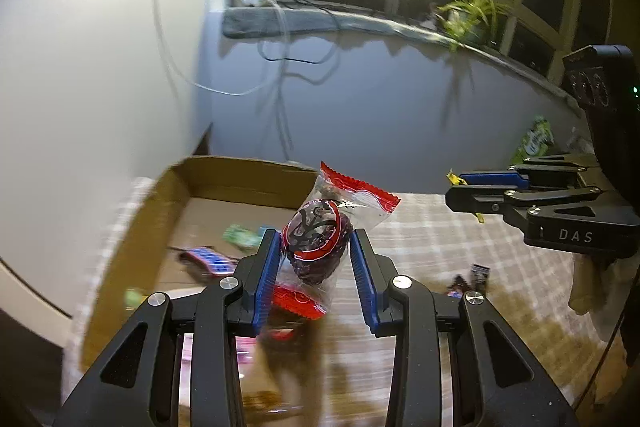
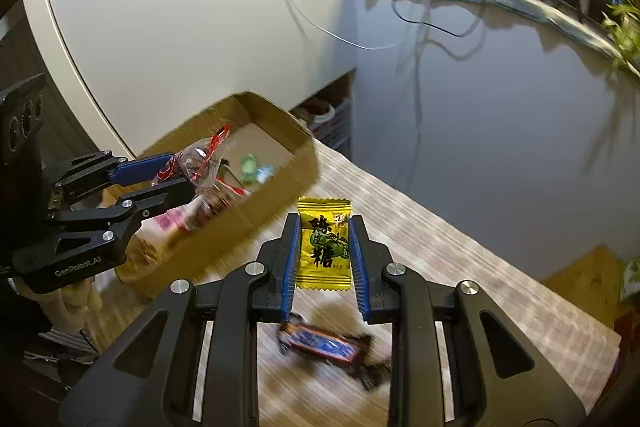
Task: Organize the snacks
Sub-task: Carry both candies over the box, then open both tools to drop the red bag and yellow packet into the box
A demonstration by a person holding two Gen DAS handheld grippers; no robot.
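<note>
Both of your grippers carry a snack, lifted clear of the table and headed for the box.

Your left gripper (image 1: 316,251) pinches a clear red-ended packet (image 1: 320,235) holding something dark, and in the right wrist view it hangs over the near wall of the cardboard box (image 2: 256,223). Your right gripper (image 2: 324,251) is pressed together on a flat yellow candy packet (image 2: 325,245), held upright above the table (image 2: 460,267), just beside the box and not yet over it. A few snacks already lie inside the box, and a dark blue wrapped bar (image 2: 324,345) waits on the table under your right gripper. This looks like the carrying step. Next, bring each packet over the open box, lower it below the rim, then spread the jaws; the crinkly wrappers may cling to the pads, so release low.
</note>
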